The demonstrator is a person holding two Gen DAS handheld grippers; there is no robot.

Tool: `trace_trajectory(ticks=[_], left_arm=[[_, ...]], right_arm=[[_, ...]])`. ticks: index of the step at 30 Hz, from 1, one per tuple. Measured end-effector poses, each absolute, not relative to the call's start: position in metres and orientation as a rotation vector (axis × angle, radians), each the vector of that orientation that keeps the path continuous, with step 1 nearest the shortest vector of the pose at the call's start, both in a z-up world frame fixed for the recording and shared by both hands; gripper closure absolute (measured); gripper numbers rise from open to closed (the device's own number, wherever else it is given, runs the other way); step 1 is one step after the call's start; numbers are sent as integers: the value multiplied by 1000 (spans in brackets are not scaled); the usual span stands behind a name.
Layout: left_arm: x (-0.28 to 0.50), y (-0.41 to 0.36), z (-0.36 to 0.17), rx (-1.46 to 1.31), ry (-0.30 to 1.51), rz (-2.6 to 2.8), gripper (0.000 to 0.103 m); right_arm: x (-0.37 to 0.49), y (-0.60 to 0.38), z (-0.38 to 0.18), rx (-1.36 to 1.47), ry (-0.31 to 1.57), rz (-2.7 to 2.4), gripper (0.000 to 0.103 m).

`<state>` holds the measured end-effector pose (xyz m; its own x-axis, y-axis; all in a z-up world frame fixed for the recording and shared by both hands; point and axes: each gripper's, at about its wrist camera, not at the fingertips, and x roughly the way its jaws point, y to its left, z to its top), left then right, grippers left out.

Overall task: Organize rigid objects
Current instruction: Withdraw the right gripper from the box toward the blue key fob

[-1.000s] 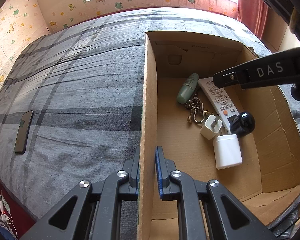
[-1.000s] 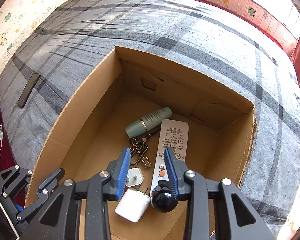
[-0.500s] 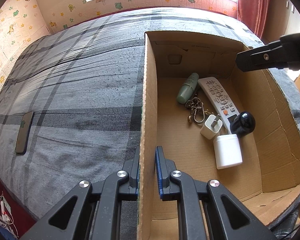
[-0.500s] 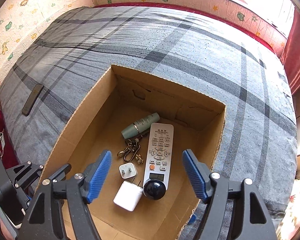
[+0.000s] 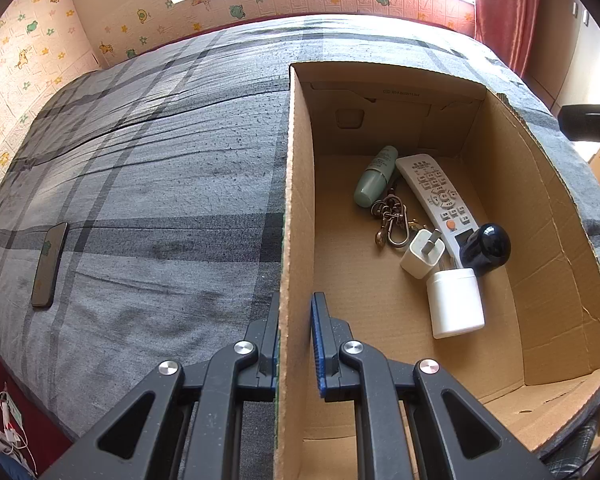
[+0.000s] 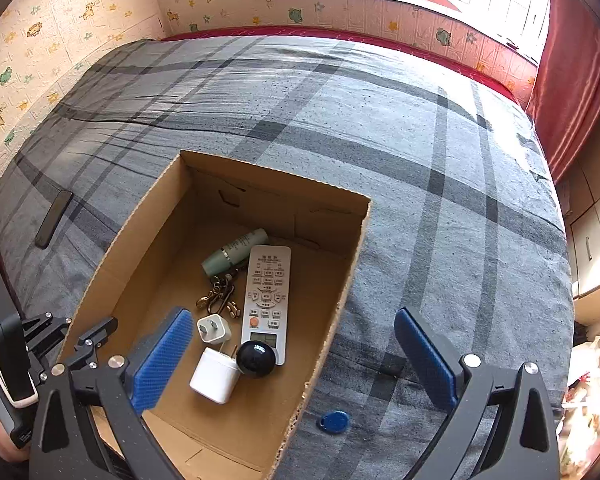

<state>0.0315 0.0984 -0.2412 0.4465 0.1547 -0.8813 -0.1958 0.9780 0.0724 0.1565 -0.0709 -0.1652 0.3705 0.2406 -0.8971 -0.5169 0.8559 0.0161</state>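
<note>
A cardboard box [image 5: 548, 216] [image 6: 352, 264] lies open on a grey plaid bed. Inside lie a green bottle [image 5: 374, 176] [image 6: 234, 252], a white remote [image 5: 436, 196] [image 6: 266, 296], a key bunch [image 5: 392, 220] [image 6: 218, 296], a white plug [image 5: 422, 254] [image 6: 214, 330], a white jar [image 5: 454, 304] [image 6: 214, 376] and a black ball [image 5: 486, 244] [image 6: 256, 358]. My left gripper [image 5: 296, 332] is shut on the box's left wall [image 5: 296, 208]. My right gripper [image 6: 294, 354] is wide open and empty, high above the box's right side. A blue tag [image 6: 334, 421] lies on the bed beside the box.
A dark phone [image 5: 49, 264] [image 6: 54, 218] lies on the bed at the far left. A red curtain [image 6: 572, 80] and a papered wall [image 6: 60, 20] border the bed. The right gripper's tip [image 5: 590, 128] shows at the right edge of the left wrist view.
My right gripper has opened wide, let go of the black ball in the box, and risen back away from it. The left gripper has not moved.
</note>
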Motion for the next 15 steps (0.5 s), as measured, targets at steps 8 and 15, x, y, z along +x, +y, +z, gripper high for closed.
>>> trace_trajectory(ticks=[8,15], left_arm=[[31,99,-241,-44,1086,216,90],[31,99,-241,-43,1087,216,90]], right_arm=[[152,-113,-170,-285,1089,434,0],[142,-145,-179,-281,1086,395,0]])
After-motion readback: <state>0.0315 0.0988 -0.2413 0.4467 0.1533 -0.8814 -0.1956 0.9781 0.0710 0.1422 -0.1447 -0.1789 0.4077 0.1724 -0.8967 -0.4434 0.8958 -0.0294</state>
